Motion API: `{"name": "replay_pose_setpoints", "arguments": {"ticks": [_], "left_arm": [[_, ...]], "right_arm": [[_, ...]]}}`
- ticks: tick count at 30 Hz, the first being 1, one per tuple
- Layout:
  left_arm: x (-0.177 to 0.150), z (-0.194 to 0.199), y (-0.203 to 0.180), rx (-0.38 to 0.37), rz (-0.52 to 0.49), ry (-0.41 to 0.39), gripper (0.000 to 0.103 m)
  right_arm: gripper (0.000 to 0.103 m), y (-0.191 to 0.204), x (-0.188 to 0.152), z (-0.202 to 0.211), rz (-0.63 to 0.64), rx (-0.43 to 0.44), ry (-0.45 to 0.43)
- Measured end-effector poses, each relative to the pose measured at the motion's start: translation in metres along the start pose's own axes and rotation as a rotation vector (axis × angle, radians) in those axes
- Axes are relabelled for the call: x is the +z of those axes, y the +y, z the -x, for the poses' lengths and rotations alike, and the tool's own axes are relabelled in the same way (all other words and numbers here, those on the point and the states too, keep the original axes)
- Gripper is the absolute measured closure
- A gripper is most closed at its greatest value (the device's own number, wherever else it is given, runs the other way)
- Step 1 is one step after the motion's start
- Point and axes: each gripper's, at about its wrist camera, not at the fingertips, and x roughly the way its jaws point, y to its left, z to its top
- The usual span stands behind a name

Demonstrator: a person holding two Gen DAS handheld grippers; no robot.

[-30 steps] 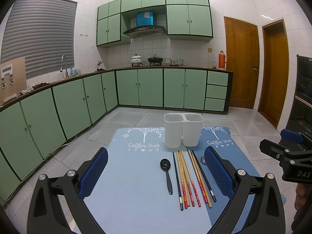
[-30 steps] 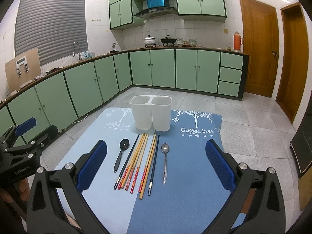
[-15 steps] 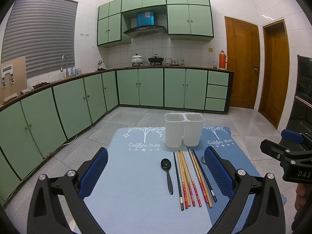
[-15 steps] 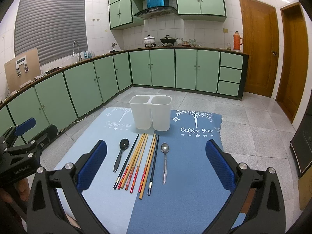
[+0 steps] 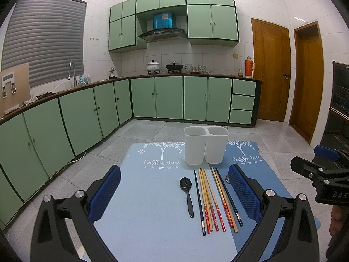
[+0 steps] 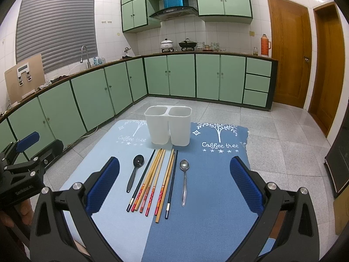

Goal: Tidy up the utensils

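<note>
My left tool (image 5: 174, 194) hangs above the near end of the two-tone blue "Coffee tree" mat (image 5: 152, 207), its blue-padded fingers (image 5: 105, 192) spread wide with nothing between them. My right tool (image 6: 174, 185) hovers the same way over the same mat (image 6: 209, 196), fingers spread and gripping nothing. In the right wrist view the left tool shows at 9 o'clock, well apart from the utensils; in the left wrist view the right tool sits at 3 o'clock.

The white plastic two-compartment utensil holder (image 6: 168, 124) stands upright at 12 o'clock on the far part of the mat, straddling the line where the light blue half meets the dark blue half. I see nothing standing in either compartment.

Just on the near side of the holder the utensils lie flat in a row, handles pointing toward me. From 10 to 1 o'clock in the right wrist view: a black plastic spoon (image 6: 135, 174), a bundle of chopsticks (image 6: 154, 179) made up of bamboo sticks with red patterned ends flanked by dark ones with silver bands, then a silver metal spoon (image 6: 184, 181). The chopsticks lie close together, some touching. The black spoon (image 5: 187, 194) rests on the light half, the metal spoon on the dark half, partly hidden behind my left tool's finger in its own view.

The mat lies on a grey tiled floor (image 6: 283, 144).
</note>
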Motion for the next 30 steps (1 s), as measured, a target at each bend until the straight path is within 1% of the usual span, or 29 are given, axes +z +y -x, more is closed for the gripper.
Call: {"name": "replay_pose_setpoints", "arguments": {"ticks": [7, 12, 17, 19, 22, 24, 30], "left_arm": [[0.000, 0.000, 0.001, 0.001, 0.001, 0.003, 0.006], [-0.001, 0.000, 0.006, 0.000, 0.003, 0.011, 0.006], [-0.001, -0.011, 0.010, 0.005, 0.003, 0.026, 0.006], [-0.002, -0.018, 0.013, 0.013, 0.001, 0.040, 0.006], [-0.006, -0.035, 0.018, 0.033, -0.002, 0.074, 0.006], [-0.008, -0.050, 0.023, 0.048, -0.001, 0.102, 0.006], [-0.015, -0.111, 0.034, 0.060, 0.008, 0.216, 0.006]], "right_arm": [[0.005, -0.005, -0.008, -0.009, -0.001, 0.000, 0.007], [0.005, -0.004, -0.008, -0.010, -0.002, -0.001, 0.016], [0.005, -0.007, -0.008, -0.017, -0.003, -0.008, 0.030], [0.005, -0.010, -0.010, -0.027, -0.005, -0.012, 0.047], [0.005, -0.016, -0.011, -0.045, -0.006, -0.027, 0.083], [0.005, -0.021, -0.013, -0.065, -0.005, -0.044, 0.123], [0.007, -0.038, -0.019, -0.126, -0.021, -0.040, 0.235]]}}
